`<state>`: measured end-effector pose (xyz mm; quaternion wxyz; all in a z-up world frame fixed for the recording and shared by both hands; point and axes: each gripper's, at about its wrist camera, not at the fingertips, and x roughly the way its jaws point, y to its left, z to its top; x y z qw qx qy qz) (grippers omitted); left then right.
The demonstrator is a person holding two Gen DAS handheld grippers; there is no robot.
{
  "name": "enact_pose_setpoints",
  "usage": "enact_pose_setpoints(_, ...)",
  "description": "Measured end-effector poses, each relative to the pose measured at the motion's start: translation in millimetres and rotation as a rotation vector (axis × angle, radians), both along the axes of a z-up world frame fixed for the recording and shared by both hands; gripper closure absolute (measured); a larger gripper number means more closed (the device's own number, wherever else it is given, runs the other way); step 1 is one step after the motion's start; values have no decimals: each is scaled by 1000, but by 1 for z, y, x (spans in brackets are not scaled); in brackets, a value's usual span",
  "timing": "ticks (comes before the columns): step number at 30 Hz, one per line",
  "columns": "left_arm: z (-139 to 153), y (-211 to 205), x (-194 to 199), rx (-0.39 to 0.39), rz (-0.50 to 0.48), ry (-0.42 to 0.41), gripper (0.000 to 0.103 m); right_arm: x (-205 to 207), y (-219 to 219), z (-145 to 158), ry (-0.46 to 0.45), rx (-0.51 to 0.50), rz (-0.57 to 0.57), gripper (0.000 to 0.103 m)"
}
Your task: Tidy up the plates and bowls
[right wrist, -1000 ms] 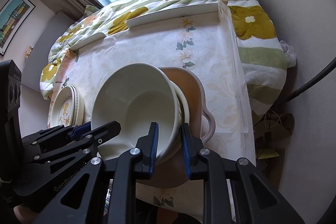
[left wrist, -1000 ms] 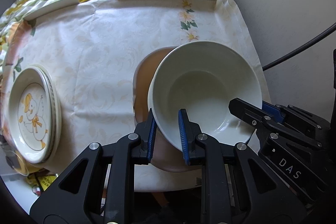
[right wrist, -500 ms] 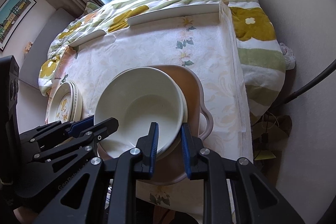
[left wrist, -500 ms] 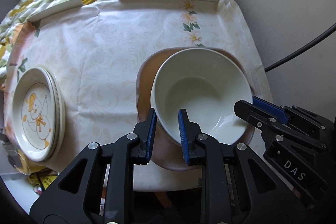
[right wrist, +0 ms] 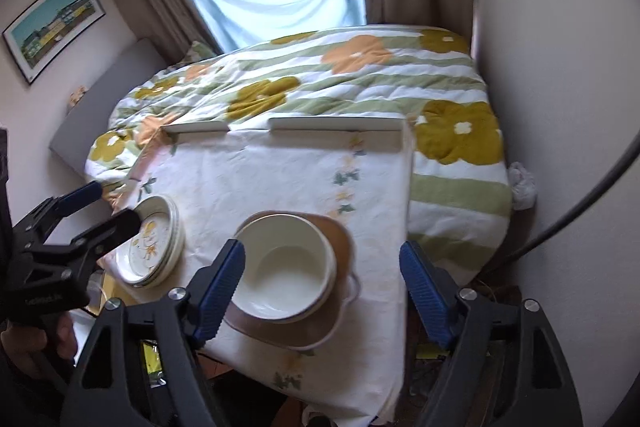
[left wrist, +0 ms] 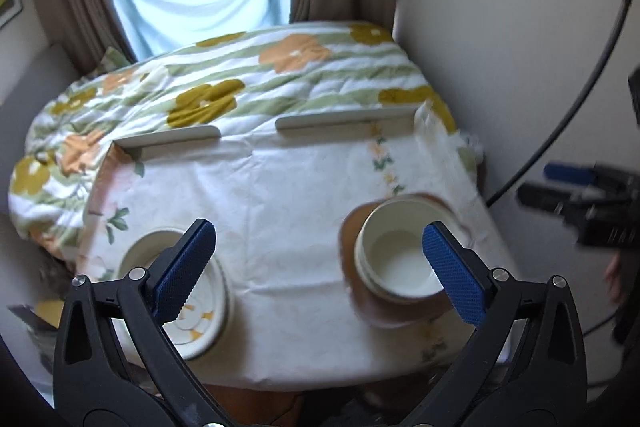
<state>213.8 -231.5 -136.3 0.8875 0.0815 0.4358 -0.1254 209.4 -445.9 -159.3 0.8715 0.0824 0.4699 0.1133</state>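
Observation:
A white bowl sits nested in another white bowl on a brown handled dish at the table's near right. A stack of plates with a snowman picture lies at the near left. My left gripper is open and empty, raised above the table's front edge. My right gripper is open and empty, raised above and in front of the bowls. The left gripper also shows in the right wrist view, beside the plates.
The small table has a white flowered cloth and white raised rails at its far edge. A bed with a flowered quilt lies behind. A wall and a black cable stand close on the right.
Both grippers let go of the white bowl, opened wide and pulled back and up. The bowl now rests in the stack on the brown dish.

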Motion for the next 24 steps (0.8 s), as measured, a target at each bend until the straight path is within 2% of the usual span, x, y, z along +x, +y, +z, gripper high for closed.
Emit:
enact_pose_setpoints(3, -17, 6, 6, 35, -55, 73, 1, 3, 2, -11, 54, -71, -3, 27)
enact_pose_setpoints(8, -58, 1, 10, 69, -146, 217, 1, -3, 17, -33, 134, -195, 65, 27)
enact_pose_setpoints(13, -96, -7, 18, 86, -207, 357, 1, 1, 30, -68, 284, -224, 138, 27)
enact_pose_setpoints(18, -122, -14, 28, 80, -247, 444, 3, 12, 27, -89, 361, -202, 126, 27)
enact_pose_setpoints(19, -128, -16, 29, 79, -258, 463, 7, 14, 27, -93, 375, -202, 133, 29)
enact_pose_setpoints(22, -145, -23, 31, 85, -275, 519, 22, 20, 31, -107, 420, -198, 153, 46)
enact_pose_setpoints(24, -153, -25, 33, 61, -279, 546, 29, 23, 33, -116, 444, -188, 167, 55)
